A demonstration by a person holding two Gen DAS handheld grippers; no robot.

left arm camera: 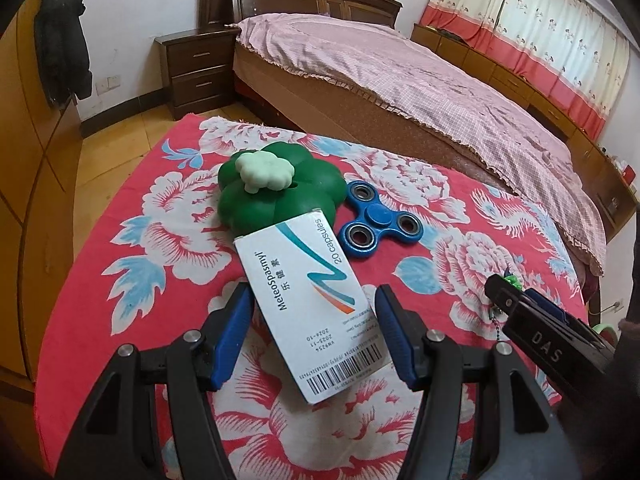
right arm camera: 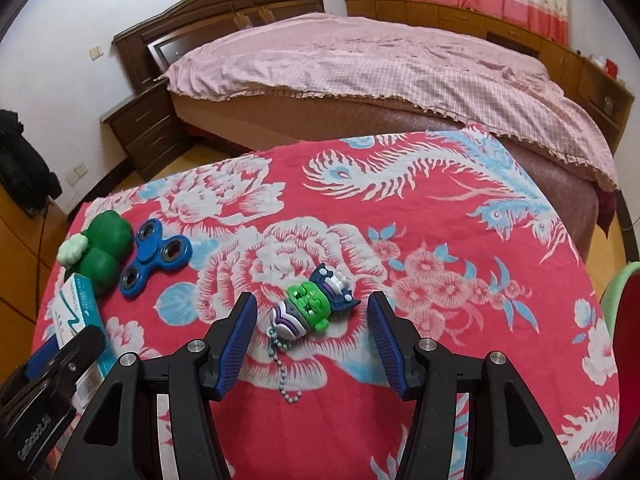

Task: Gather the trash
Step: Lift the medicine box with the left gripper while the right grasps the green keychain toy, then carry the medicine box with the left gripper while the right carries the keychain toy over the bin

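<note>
A white medicine box (left arm camera: 308, 300) marked "20 capsules" lies on the red flowered cloth (left arm camera: 152, 280). My left gripper (left arm camera: 314, 296) is open with its blue fingers on either side of the box, not pressing it. The box also shows at the left of the right wrist view (right arm camera: 76, 312). My right gripper (right arm camera: 312, 304) is open around a small green, white and blue toy keychain (right arm camera: 310, 306) with a bead chain. In the left wrist view the right gripper (left arm camera: 520, 304) shows at the right.
A green flower-shaped toy (left arm camera: 276, 184) touches the box's far end. A blue fidget spinner (left arm camera: 374, 218) lies beside it. A bed (left arm camera: 400, 80) with a pink cover stands beyond the table, with a nightstand (left arm camera: 196, 68) to its left.
</note>
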